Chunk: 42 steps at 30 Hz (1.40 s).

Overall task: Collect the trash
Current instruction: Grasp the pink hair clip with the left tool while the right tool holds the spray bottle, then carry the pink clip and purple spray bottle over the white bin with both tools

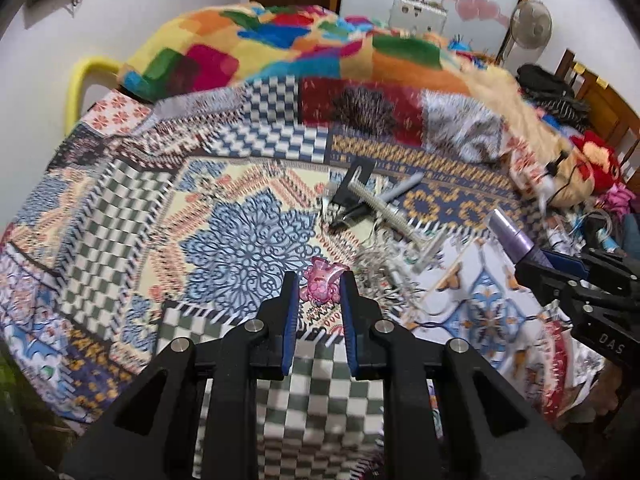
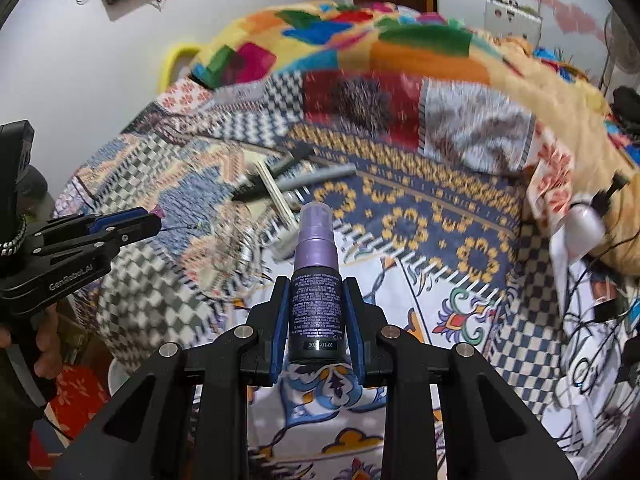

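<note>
Over the patchwork bedspread (image 1: 120, 208), left gripper (image 1: 319, 286) is pinched narrow on a pink hair clip (image 1: 322, 282), held at its fingertips. Right gripper (image 2: 317, 292) is clamped on a purple spray bottle (image 2: 316, 276), cap pointing to 12 o'clock. At 1 o'clock of the clip lie a pen (image 1: 356, 210), a comb (image 1: 384, 210) and tangled bits, possibly wire; motion blur.

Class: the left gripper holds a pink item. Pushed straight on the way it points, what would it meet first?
Probably the patterned bedspread just beyond the pink clip held in the left gripper; depth is unclear.
</note>
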{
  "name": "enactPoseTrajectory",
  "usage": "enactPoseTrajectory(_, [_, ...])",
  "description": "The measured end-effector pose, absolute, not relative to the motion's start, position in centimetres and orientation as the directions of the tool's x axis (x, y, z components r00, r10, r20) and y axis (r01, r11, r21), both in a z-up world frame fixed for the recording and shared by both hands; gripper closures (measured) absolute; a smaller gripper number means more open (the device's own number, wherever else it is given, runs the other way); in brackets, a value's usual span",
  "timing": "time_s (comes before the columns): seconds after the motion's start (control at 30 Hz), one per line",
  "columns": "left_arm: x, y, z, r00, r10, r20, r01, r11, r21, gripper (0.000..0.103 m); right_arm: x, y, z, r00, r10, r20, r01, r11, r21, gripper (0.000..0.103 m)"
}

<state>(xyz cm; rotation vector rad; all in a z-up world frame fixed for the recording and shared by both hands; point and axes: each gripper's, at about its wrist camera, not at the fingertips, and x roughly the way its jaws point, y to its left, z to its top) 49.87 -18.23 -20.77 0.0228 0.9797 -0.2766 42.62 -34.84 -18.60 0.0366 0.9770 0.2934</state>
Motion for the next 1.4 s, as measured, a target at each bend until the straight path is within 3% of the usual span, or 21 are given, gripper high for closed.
enactPoseTrajectory(0.37, [45.6,-15.2,-13.7,0.609,-0.212,-0.764,0.207,0.973,-0.105,0.084,38.5,-31.3,-11.9,0.609,0.277,-0.743,-0.289,0.95,0.118,0.079])
enactPoseTrajectory(0.67, [47.0,-14.0,-11.6,0.639,-0.196,-0.744,0.179,0.978,-0.104,0.084,38.2,-30.6,-12.4,0.595,0.288,-0.751,-0.295,0.947,0.129,0.079])
enactPoseTrajectory(0.87, [48.7,-15.1,-10.1,0.669,-0.252,-0.699,0.212,0.966,-0.145,0.084,39.6,-30.4,-14.4,0.576,0.272,-0.771,-0.289,0.95,0.118,0.079])
enactPoseTrajectory(0.97, [49.7,-15.6,-11.3,0.656,-0.273,-0.703,0.221,0.961,-0.167,0.084,40.7,-30.4,-16.9,0.539,0.256,-0.803,-0.276,0.954,0.12,0.079])
enactPoseTrajectory(1.13, [51.4,-15.2,-17.3,0.576,-0.211,-0.79,0.181,0.975,-0.128,0.084,42.1,-30.5,-21.1,0.468,0.233,-0.853,-0.258,0.959,0.12,0.079])
enactPoseTrajectory(1.4, [50.3,-9.7,-24.5,0.464,-0.157,-0.872,0.079,0.988,-0.136,0.084,43.5,-30.2,-24.1,0.426,0.212,-0.88,-0.254,0.961,0.109,0.079])
